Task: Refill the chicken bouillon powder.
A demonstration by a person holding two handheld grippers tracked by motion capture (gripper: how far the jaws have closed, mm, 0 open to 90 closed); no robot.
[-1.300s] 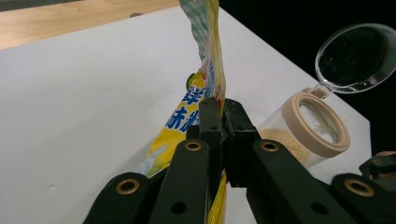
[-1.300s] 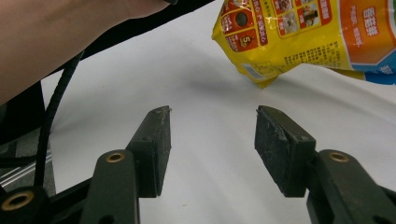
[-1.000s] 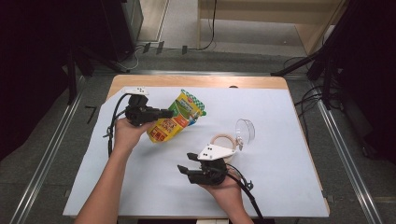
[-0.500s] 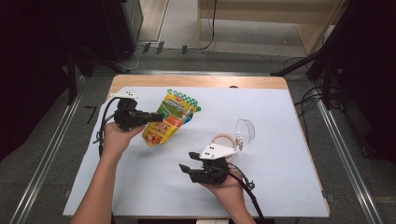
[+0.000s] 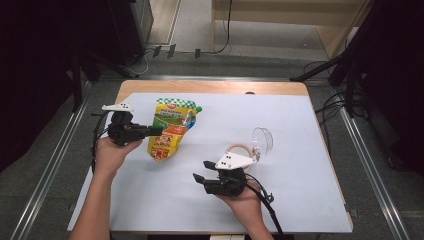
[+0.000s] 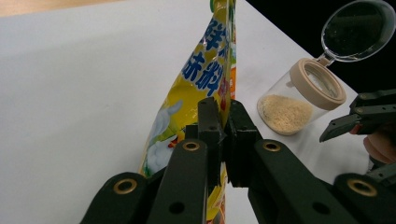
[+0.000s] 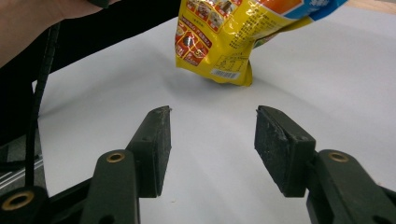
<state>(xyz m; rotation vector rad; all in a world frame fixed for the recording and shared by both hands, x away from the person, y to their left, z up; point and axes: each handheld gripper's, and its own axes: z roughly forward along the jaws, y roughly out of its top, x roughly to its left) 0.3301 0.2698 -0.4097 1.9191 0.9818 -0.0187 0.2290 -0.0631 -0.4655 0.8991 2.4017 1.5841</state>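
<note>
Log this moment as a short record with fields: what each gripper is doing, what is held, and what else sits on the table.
left gripper: shut on the yellow pouch, gripping its edge
pouch state: lifted, bottom corner near the sheet
right gripper: open, nothing between its pads, low over the white sheet
jar: clear, lying on its side, lid flipped open, pale powder inside
jar place: beside the right gripper, apart from the pouch

Clear jar with tan rim and open lid, powder inside, on my table with white cover; cables on floor beyond.
</note>
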